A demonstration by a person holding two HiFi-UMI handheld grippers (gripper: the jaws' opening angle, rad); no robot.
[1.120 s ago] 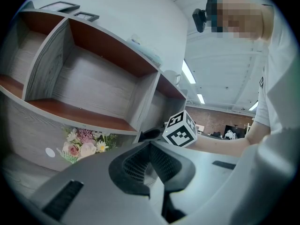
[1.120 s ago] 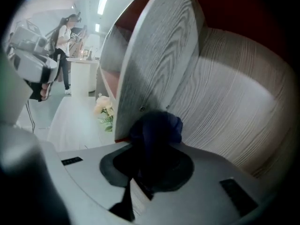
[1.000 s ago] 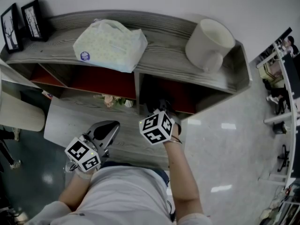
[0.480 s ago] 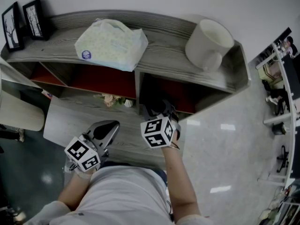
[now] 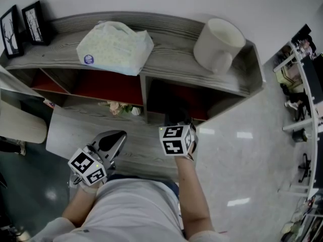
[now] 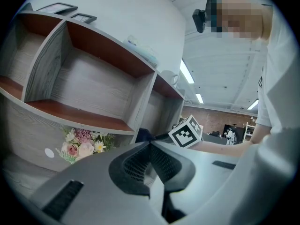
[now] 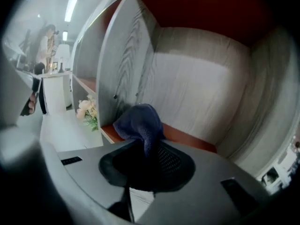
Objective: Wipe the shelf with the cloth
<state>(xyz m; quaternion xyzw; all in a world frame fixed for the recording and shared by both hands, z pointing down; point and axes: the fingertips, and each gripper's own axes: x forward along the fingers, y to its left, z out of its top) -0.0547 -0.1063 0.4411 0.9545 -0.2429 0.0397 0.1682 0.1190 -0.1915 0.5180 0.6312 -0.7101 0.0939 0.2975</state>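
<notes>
Blue cloth clamped as right gripper jaws just closed, shifted right

Head view: right gripper tips lost in dark shelf compartment; jaws just closing on cloth, its lower end hidden betw. them; pale rounded thing cut by left edge; bkgd person blurred, too small.
</notes>
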